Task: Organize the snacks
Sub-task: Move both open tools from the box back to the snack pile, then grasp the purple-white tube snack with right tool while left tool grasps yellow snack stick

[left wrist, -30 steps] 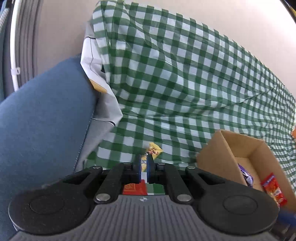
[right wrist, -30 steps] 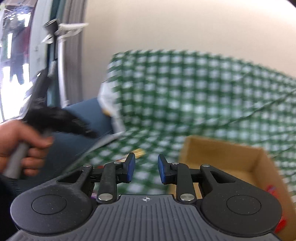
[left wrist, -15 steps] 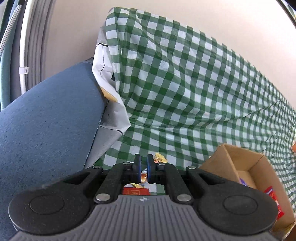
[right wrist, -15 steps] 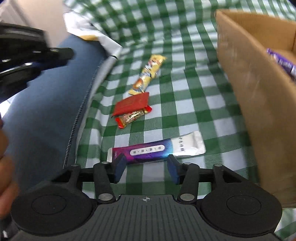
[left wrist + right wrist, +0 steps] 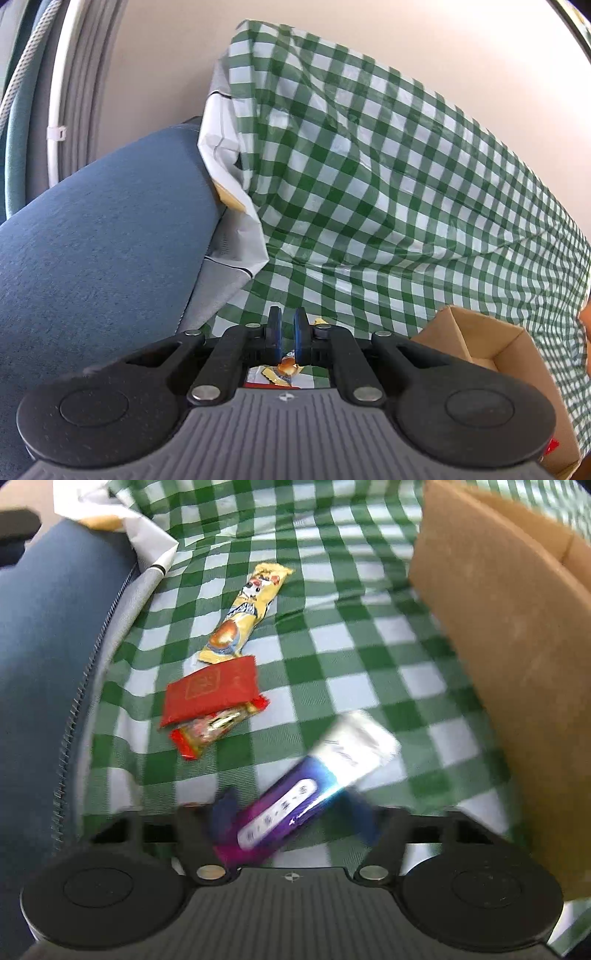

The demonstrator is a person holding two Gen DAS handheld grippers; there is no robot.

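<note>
In the right wrist view my right gripper [image 5: 291,812] is open, its blurred fingers on either side of a purple and white snack bar [image 5: 314,782] lying tilted on the green checked cloth [image 5: 332,635]. Beyond it lie a red packet [image 5: 210,690] over a red and gold candy [image 5: 214,727], and a yellow snack bar [image 5: 247,613]. The cardboard box [image 5: 509,657] stands at the right. In the left wrist view my left gripper [image 5: 287,334] is nearly shut and empty, above the yellow snack bar [image 5: 284,369]. The box [image 5: 491,354] is at the lower right.
A blue sofa arm [image 5: 99,236] fills the left side, and it also shows in the right wrist view [image 5: 48,657]. The checked cloth [image 5: 388,177] drapes up over the sofa back against a beige wall [image 5: 406,44]. A white cloth corner [image 5: 229,177] hangs at its left edge.
My right gripper has moved down and forward around the purple and white bar, which has turned from lying crosswise to pointing up and right. My left gripper has drifted a little; its jaws stay nearly shut.
</note>
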